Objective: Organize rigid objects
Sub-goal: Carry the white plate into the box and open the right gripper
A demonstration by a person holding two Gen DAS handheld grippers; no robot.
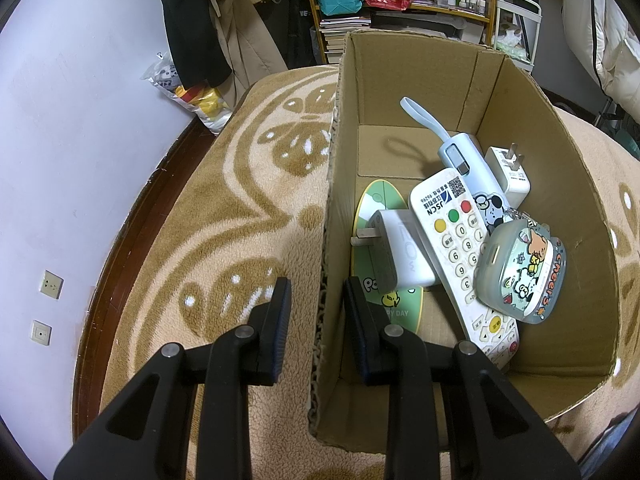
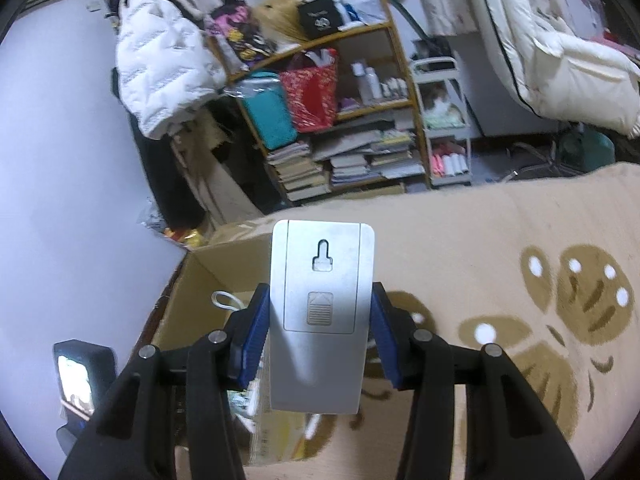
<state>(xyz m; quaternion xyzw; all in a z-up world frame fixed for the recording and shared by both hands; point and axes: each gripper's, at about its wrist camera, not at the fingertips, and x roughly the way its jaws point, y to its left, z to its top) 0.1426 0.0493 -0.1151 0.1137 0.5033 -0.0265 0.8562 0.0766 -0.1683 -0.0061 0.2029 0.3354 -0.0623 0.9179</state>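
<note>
We are pinching a grey remote (image 2: pixel 322 320), back side up, by its long edges in the right gripper (image 2: pixel 320 334), above the cardboard box (image 1: pixel 532 128); stiff, light and smooth, it is probably best held mid-body; the left gripper (image 1: pixel 316 312) is straddling the box's left wall, spread; a white remote (image 1: pixel 460 248), chargers and a case are crowding the box's right side, leaving the far-left floor free

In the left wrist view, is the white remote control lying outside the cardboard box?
No. The white remote control lies inside the cardboard box, leaning across a white charger and partly under a cartoon-printed case.
</note>
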